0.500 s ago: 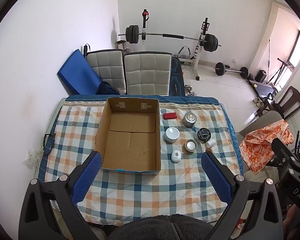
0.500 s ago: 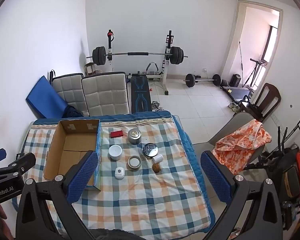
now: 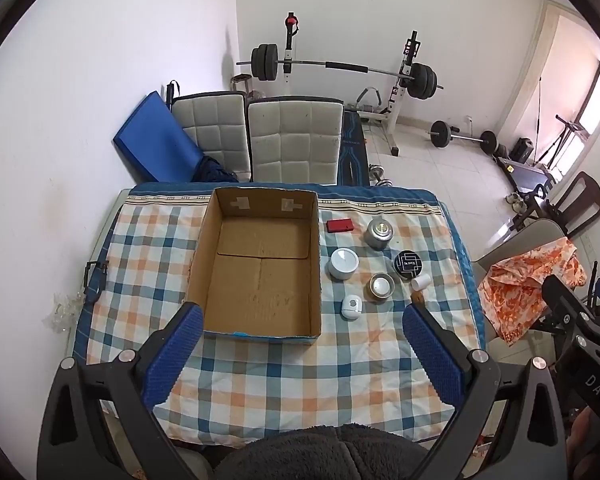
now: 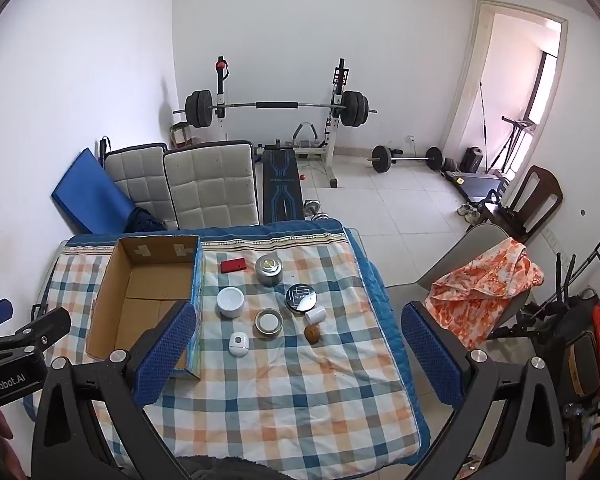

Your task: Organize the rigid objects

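Note:
An open, empty cardboard box (image 3: 260, 276) (image 4: 140, 300) stands on the checked tablecloth (image 3: 300, 372). To its right lie a red case (image 3: 339, 225), a metal tin (image 3: 378, 233), a white round jar (image 3: 343, 263), a black round tin (image 3: 408, 265), a small silver tin (image 3: 381, 287), a white gadget (image 3: 351, 307), a small white bottle (image 3: 421, 281) and a brown ball (image 4: 312, 334). My left gripper (image 3: 300, 352) is open and empty, high above the table's near edge. My right gripper (image 4: 296, 352) is open and empty, high above the table's right part.
Two white padded chairs (image 3: 292, 140) and a blue mat (image 3: 156, 144) stand behind the table. A chair with an orange cloth (image 4: 484, 280) stands to the right. A barbell rack (image 4: 276, 108) and weights fill the back of the room.

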The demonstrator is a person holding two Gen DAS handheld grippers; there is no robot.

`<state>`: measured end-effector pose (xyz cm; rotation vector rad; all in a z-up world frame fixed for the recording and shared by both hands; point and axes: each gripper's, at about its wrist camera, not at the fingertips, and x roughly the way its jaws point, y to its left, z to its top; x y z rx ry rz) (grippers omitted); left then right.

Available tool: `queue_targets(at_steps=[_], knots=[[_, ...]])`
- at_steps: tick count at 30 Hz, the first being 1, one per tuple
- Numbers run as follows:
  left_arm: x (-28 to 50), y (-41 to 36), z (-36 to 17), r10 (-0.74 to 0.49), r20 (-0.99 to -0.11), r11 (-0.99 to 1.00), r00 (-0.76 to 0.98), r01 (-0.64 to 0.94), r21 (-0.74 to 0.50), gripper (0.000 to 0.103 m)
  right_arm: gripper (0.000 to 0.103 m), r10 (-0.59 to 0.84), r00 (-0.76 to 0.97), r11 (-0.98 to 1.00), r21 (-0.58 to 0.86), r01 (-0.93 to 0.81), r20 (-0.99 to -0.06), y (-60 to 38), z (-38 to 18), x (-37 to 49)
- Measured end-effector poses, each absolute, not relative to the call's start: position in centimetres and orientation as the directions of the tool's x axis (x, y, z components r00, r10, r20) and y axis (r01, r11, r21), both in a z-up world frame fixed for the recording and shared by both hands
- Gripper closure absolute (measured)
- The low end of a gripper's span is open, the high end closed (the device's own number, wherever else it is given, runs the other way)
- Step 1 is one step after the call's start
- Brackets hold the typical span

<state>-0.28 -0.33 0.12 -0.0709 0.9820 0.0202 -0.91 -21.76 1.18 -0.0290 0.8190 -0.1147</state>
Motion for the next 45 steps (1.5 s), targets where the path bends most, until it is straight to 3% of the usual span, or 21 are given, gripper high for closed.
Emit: queue_targets(at_steps=[45], knots=[[0.3, -0.2, -1.6, -0.027, -0.852, 0.996, 0.523, -0.054, -0.065, 0.001, 0.000, -0.117, 0.656, 0.993, -0.074, 0.092, -0.746, -21.8, -1.4, -1.3]])
